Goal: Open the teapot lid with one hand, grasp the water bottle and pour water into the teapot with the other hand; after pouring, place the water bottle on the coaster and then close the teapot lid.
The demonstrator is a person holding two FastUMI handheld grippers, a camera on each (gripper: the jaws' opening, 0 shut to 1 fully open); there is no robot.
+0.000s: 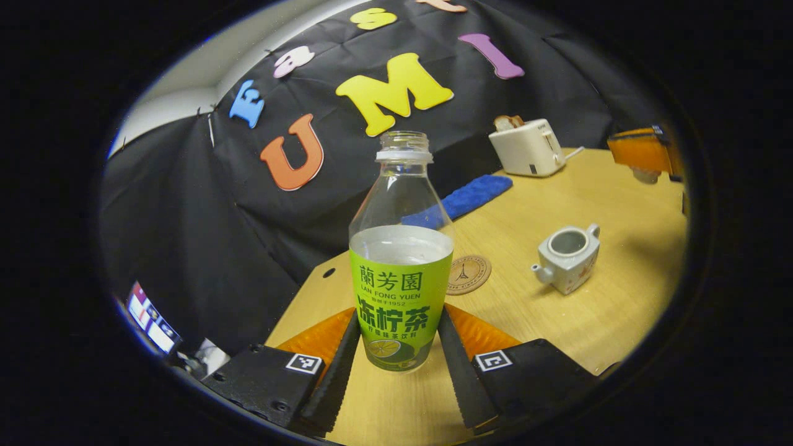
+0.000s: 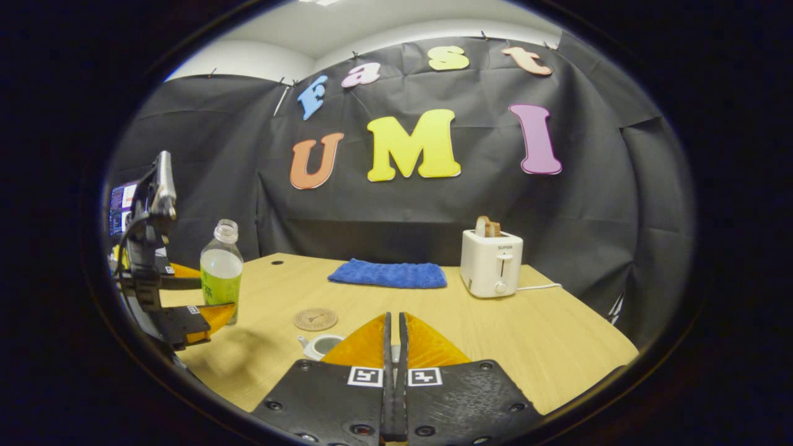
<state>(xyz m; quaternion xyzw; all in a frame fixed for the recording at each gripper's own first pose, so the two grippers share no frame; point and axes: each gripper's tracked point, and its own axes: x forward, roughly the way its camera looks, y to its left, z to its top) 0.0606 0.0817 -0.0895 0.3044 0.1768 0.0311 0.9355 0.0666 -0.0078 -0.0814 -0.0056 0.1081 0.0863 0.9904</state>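
In the left gripper view, the left gripper (image 1: 396, 356) has its fingers apart on both sides of the water bottle (image 1: 400, 272). The bottle stands upright on the counter (image 1: 619, 310), without cap, and it is about half full of water. The fingers are very near to the label on each side, but I cannot tell if they already press on it. Behind the bottle on the right lies the round coaster (image 1: 468, 274), and farther right stands the white teapot (image 1: 568, 257). Its top is open and no lid sits on it. At the back of the counter are a blue cloth (image 1: 461, 199) and a white toaster (image 1: 528, 147).

In the right gripper view, the right gripper (image 2: 394, 334) has its fingers together, with only a thin line between them. Whether a lid is held there I cannot tell. The teapot (image 2: 322, 344) is just below and left of the fingertips, partly hidden by them. The bottle (image 2: 221, 271) stands at the left with the left gripper (image 2: 186, 303) around it, and the coaster (image 2: 315, 319) lies between bottle and teapot.

I judge that the lid is already off and the step in hand is grasping the bottle. The next move calls for a firm squeeze on the label, then a lift and a careful tilt over the small opening, while the right gripper keeps away from the stream.
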